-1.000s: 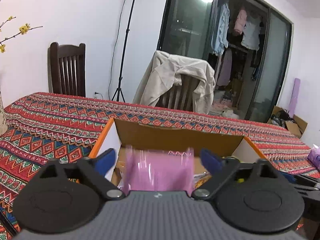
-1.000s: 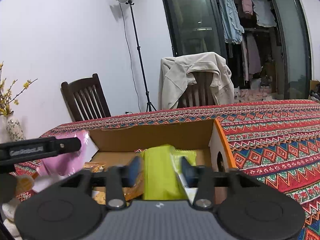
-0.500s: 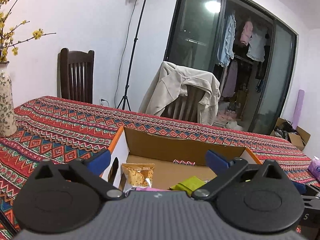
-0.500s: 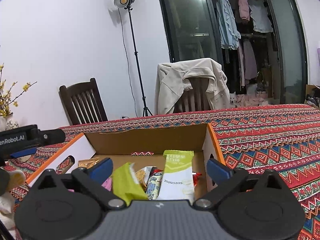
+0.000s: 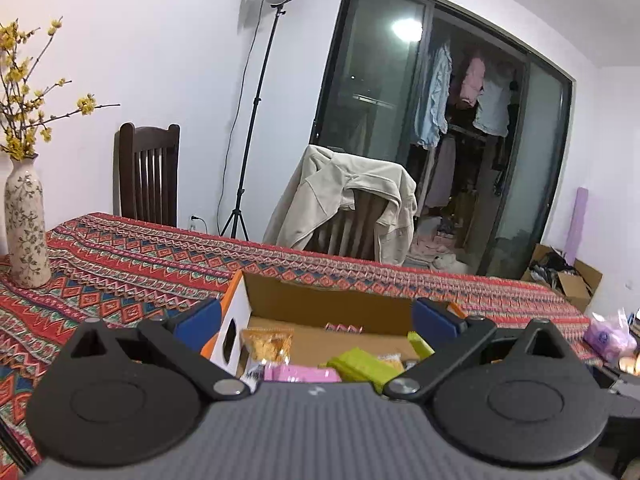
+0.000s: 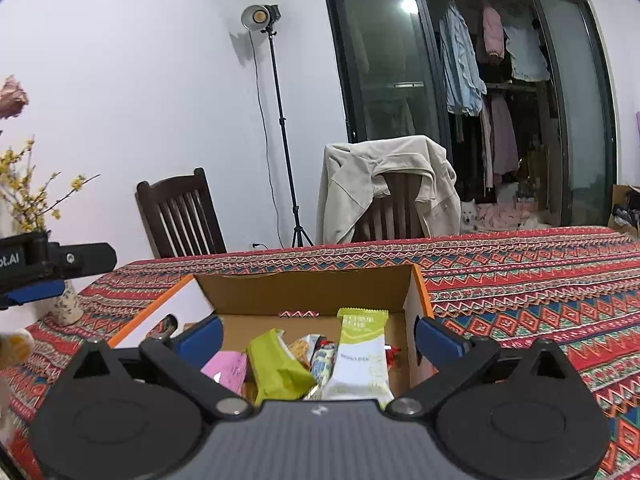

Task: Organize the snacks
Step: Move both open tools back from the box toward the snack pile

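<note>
The open cardboard box (image 6: 304, 292) sits on the bench (image 6: 520, 280), which is covered by a red patterned cloth, and the snacks lie loose inside it.

The right wrist view looks well down into the box. There the right tongs (image 6: 318, 332) stand released, jaws spread wide after just opening, with nothing pressed by the blue pads (image 6: 438, 338); the packets lie below and between them, untouched. A white and green packet (image 6: 360, 356) lies lengthwise near the right wall, a lime green packet (image 6: 276, 368) leans to its left, a pink packet (image 6: 228, 368) lies further left, and a few small wrappers (image 6: 316, 354) are wedged between the two green ones. This view alone also shows part of the left tongs (image 6: 44, 280) as a black bar with a blue pad at the far left edge, outside the box.

The left wrist view sits lower and sees less of the box floor. Its left tongs (image 5: 316, 320) are likewise released and empty, pads wide apart. It shows what the other view does not make out clearly: an orange crumbly snack bag (image 5: 266, 344) against the left wall. The pink packet (image 5: 302, 372) and lime green packet (image 5: 360, 364) show only as strips above the tongs' body. A vase (image 5: 26, 220) with yellow blossoms stands whole on the bench at far left, and a pale purple bag (image 5: 608, 338) lies at the right edge.
</note>
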Tool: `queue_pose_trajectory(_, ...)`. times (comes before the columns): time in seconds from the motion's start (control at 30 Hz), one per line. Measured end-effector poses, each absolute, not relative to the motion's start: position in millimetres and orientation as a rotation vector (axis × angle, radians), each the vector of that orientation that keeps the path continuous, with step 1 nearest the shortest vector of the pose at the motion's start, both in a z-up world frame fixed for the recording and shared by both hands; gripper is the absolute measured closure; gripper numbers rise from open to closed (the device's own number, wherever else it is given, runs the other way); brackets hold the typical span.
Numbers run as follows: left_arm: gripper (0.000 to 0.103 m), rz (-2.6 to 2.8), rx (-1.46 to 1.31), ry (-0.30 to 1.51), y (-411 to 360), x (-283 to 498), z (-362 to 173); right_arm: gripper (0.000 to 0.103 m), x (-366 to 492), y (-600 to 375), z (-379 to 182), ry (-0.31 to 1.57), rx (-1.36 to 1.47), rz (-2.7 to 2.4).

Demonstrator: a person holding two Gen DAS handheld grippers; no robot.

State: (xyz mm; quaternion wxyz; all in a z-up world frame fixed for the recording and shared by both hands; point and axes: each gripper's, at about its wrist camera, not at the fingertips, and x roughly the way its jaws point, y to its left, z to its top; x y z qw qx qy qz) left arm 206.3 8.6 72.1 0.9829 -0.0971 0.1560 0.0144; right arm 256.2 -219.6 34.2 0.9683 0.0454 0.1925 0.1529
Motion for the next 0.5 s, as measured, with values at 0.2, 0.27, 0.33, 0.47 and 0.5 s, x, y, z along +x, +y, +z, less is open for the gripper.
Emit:
queue_pose_trajectory(0.2,0.0,0.038,-0.17,0.372,14,175,54,0.0,224,-226,24,0.436,0.055,0.313)
queue_pose_trajectory(0.27,0.0,0.043,-0.166,0.395,16,167,48,0.0,215,-227,21,0.452,0.048,0.317)
queue_pose_trajectory(0.33,0.0,0.052,-0.16,0.415,18,159,41,0.0,208,-228,17,0.468,0.04,0.318)
queue_pose_trajectory(0.47,0.0,0.057,-0.154,0.448,23,145,29,0.0,189,-231,7,0.495,0.031,0.323)
queue_pose_trajectory(0.5,0.0,0.054,-0.153,0.456,24,140,26,0.0,185,-232,5,0.503,0.031,0.324)
